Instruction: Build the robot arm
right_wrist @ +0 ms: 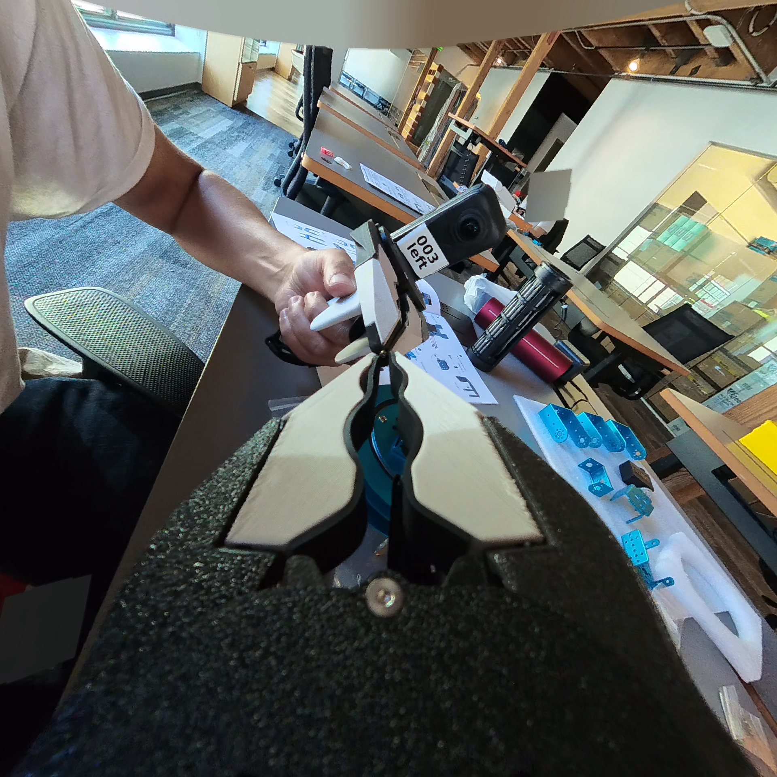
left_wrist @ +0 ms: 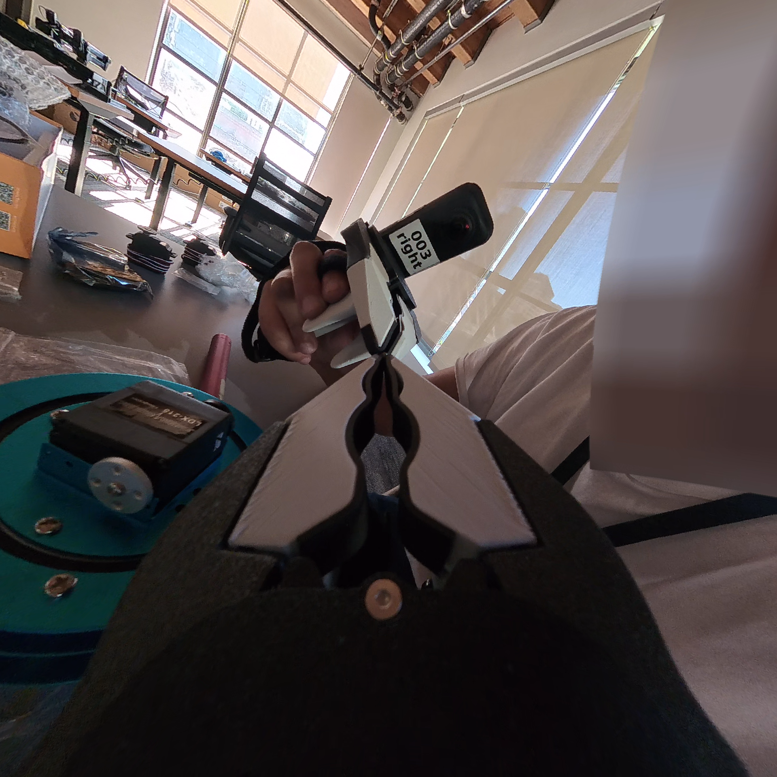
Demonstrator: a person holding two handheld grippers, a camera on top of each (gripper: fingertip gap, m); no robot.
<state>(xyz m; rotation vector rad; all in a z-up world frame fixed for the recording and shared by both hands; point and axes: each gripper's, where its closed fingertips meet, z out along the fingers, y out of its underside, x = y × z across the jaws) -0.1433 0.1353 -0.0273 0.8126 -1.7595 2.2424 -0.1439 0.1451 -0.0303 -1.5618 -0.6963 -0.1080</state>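
My left gripper [left_wrist: 381,360] and right gripper [right_wrist: 383,358] point at each other, tip to tip, above the dark table [left_wrist: 126,319]. The left gripper shows in the right wrist view [right_wrist: 380,350], shut, with a small brass screw [right_wrist: 381,352] at its tip. The right gripper's fingers stand a narrow gap apart around that spot. It shows in the left wrist view [left_wrist: 380,352] held by a hand [left_wrist: 290,311]. A teal round base [left_wrist: 50,546] carries a black servo [left_wrist: 138,437] in a blue bracket, left of and below the left gripper.
Blue metal brackets [right_wrist: 597,437] lie on white foam [right_wrist: 714,622] at the right. A red cylinder [right_wrist: 534,349] and a black ribbed tube [right_wrist: 521,319] lie beyond a printed sheet [right_wrist: 450,370]. More servos [left_wrist: 151,252], plastic bags and an orange box [left_wrist: 17,206] sit farther back. A mesh chair [right_wrist: 113,336] stands at the left. Both grippers' tips are close together, under 4 cm apart.
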